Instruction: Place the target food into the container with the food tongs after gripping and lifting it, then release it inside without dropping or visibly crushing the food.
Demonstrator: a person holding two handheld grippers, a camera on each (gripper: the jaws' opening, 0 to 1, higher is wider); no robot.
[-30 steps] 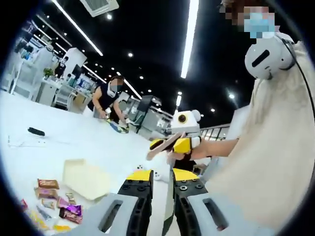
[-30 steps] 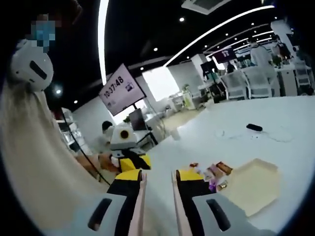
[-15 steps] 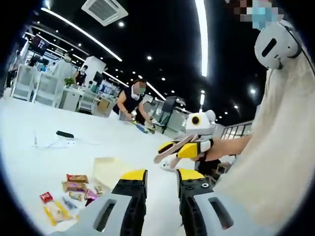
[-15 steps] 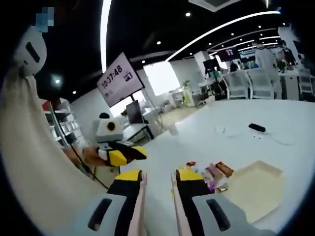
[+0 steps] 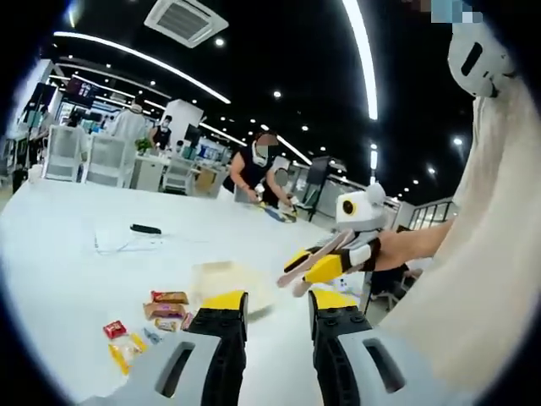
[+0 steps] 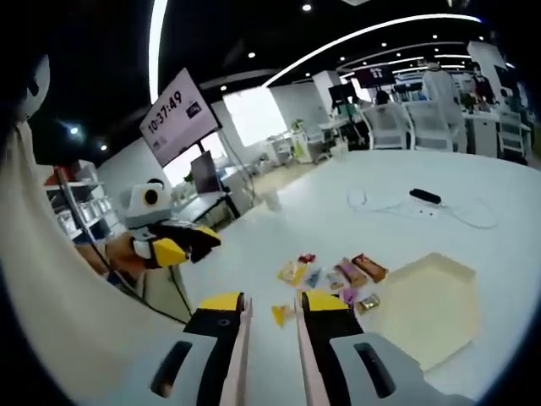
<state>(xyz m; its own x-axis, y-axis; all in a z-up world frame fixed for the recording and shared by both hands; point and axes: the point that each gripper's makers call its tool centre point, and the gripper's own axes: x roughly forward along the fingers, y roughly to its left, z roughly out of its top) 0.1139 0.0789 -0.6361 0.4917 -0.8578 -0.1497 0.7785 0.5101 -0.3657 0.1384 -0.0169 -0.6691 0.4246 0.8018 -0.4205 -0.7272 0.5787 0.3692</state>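
At bottom centre, the right gripper (image 6: 270, 306) grips tan tongs (image 6: 239, 364); the left gripper (image 5: 276, 302) stands parted, empty. Snack packets (image 6: 334, 275) lie mid-frame beside the empty cream container (image 6: 427, 307). Bare white table (image 6: 338, 211) stretches beyond.

Both hand-held tongs (image 5: 269, 298) have tipped down toward the table (image 5: 68, 254).

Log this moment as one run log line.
right gripper: holds tongs, raised | left gripper: empty | snacks: on table | container: empty
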